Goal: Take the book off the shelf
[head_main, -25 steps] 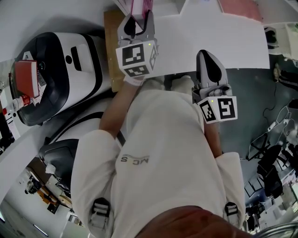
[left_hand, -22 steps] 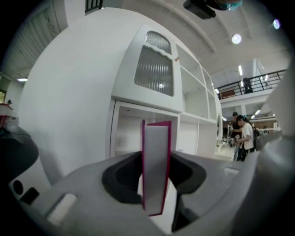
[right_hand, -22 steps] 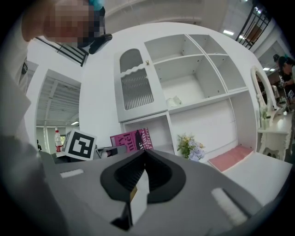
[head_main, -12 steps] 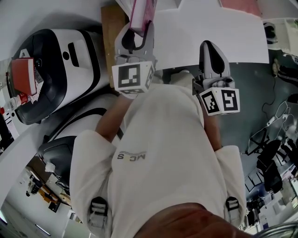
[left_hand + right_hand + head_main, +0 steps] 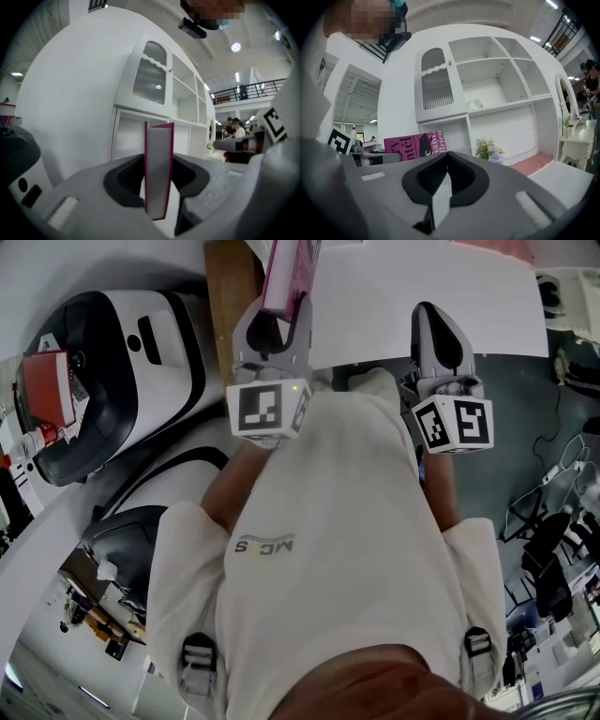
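Observation:
A thin pink book (image 5: 159, 140) stands upright, edge-on, between the jaws of my left gripper (image 5: 158, 163), which is shut on it. In the head view the book (image 5: 286, 273) sticks out ahead of the left gripper (image 5: 272, 320), in front of the white shelf unit (image 5: 422, 306). In the right gripper view the book's pink cover (image 5: 415, 143) shows at the left, before the lower left compartment of the shelf unit (image 5: 487, 93). My right gripper (image 5: 447, 153) is shut with nothing in it and hangs level beside the left one (image 5: 441, 343).
A large white-and-black machine (image 5: 103, 381) stands at the left, with a red box (image 5: 47, 390) beyond it. A wooden board (image 5: 230, 306) lies left of the book. Flowers (image 5: 490, 150) and a pink cushion (image 5: 529, 161) sit in the lower shelf. Cables lie on the grey floor (image 5: 553, 484).
The left gripper has drawn back toward the person with the pink book in it, so more of the book shows ahead of the jaws. The right gripper has barely moved.

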Available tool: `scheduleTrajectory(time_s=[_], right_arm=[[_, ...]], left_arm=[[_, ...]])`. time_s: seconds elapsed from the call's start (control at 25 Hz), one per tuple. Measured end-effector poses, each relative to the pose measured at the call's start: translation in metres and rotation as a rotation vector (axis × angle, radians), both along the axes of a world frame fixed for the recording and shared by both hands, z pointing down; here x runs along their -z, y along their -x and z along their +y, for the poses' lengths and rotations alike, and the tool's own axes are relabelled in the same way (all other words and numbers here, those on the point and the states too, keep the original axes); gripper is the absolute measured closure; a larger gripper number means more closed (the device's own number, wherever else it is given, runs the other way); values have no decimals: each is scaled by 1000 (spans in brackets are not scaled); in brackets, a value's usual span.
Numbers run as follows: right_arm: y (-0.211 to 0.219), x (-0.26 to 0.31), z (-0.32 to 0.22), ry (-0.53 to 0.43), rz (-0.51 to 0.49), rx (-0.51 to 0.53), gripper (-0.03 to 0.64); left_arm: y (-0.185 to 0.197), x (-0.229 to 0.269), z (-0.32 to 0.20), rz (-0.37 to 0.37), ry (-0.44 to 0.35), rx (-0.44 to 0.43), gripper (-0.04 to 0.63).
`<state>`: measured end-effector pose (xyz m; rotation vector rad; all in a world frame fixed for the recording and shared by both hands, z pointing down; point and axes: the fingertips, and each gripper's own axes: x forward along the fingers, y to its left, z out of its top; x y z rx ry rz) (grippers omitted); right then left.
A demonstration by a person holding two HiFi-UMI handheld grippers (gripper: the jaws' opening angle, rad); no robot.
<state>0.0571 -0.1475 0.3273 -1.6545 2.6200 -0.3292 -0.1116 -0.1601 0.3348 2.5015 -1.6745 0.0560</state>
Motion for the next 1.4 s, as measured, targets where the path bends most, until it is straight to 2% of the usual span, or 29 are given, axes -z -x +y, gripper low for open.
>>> scheduleTrajectory(time_s=[0.24, 0.64, 1.16, 1.4], right_arm=[[8, -9, -1, -4, 53, 17, 620], [10, -29, 1, 38, 111, 22, 620], [6, -40, 0, 74, 63, 37, 620], [15, -49, 0, 110, 80, 118, 620]], left_arm=[[8, -17, 6, -31, 30, -4, 446], [3, -27, 9, -42, 56, -29, 448], [-6, -28, 9, -28, 71, -54, 448], [-3, -32, 11, -26, 80, -53, 451]])
